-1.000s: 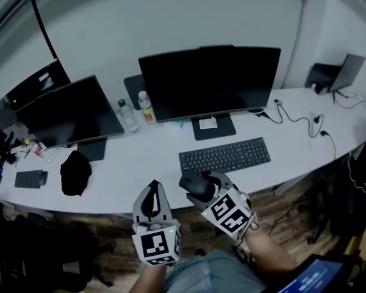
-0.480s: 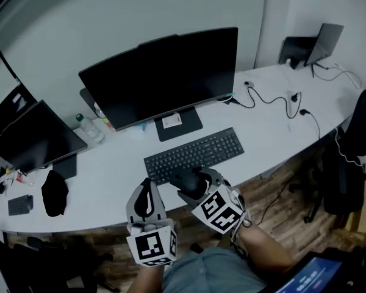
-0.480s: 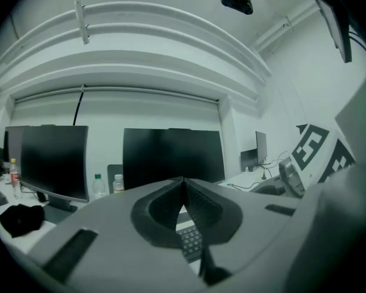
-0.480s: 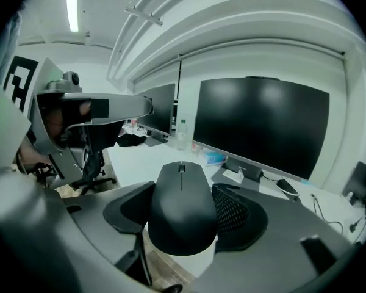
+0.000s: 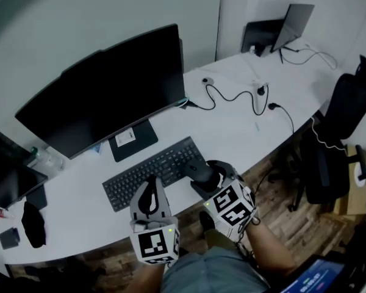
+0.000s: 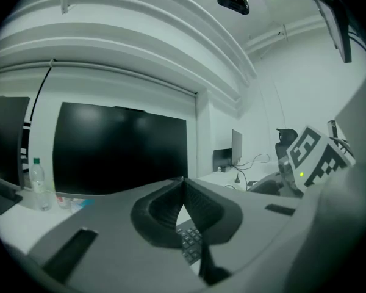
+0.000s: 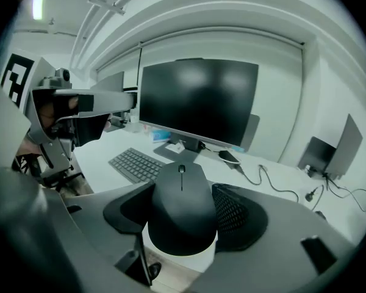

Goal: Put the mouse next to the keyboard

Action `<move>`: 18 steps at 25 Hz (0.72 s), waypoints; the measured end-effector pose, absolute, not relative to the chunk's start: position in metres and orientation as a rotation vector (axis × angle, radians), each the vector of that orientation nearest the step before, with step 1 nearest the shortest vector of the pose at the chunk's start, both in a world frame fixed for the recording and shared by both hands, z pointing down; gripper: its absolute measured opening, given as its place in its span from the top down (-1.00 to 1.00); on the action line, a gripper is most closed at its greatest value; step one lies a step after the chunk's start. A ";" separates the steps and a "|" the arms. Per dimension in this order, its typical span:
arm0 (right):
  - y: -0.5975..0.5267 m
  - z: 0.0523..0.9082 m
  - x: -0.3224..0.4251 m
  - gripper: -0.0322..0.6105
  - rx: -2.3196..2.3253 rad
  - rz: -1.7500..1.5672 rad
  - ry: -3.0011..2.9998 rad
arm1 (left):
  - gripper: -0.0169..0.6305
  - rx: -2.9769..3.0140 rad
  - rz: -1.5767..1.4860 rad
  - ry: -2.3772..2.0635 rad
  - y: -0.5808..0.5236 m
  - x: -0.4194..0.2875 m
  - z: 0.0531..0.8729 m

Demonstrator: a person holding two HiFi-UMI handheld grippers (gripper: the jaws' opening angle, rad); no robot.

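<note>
Curving below a white wall (image 5: 110, 17), the white desk (image 5: 232, 127) bears a keyboard (image 5: 152, 173); right gripper (image 7: 184, 215) pinches mouse (image 7: 182, 194); left gripper (image 6: 184, 191) pressed together.

Grey left gripper (image 5: 150, 194) and right gripper (image 5: 202, 174), dark ribbed fingers (image 7: 238, 215), each with a white cube (image 5: 155, 246) of black square markers

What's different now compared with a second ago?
The right hand-held gripper carried the mouse rightward, from in front of the keyboard's left end to beside its right end. The head view also swung right. Unchanged: its clamp on the mouse, and the left hand-held gripper, shut and empty.
</note>
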State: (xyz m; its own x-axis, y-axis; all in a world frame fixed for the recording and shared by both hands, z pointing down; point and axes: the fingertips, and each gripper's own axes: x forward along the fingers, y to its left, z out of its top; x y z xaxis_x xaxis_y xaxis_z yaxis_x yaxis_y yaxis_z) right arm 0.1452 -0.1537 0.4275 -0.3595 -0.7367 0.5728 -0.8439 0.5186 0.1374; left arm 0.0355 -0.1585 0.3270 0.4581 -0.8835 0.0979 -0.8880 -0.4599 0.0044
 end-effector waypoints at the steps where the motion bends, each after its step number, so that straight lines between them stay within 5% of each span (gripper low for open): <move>1: -0.156 0.430 0.161 -0.05 1.308 0.256 -2.159 | 0.93 2.643 0.133 -1.571 -0.161 0.049 0.330; 18: -0.213 0.484 0.248 -0.05 1.343 0.372 -2.060 | 0.93 2.577 0.270 -1.535 -0.221 0.110 0.375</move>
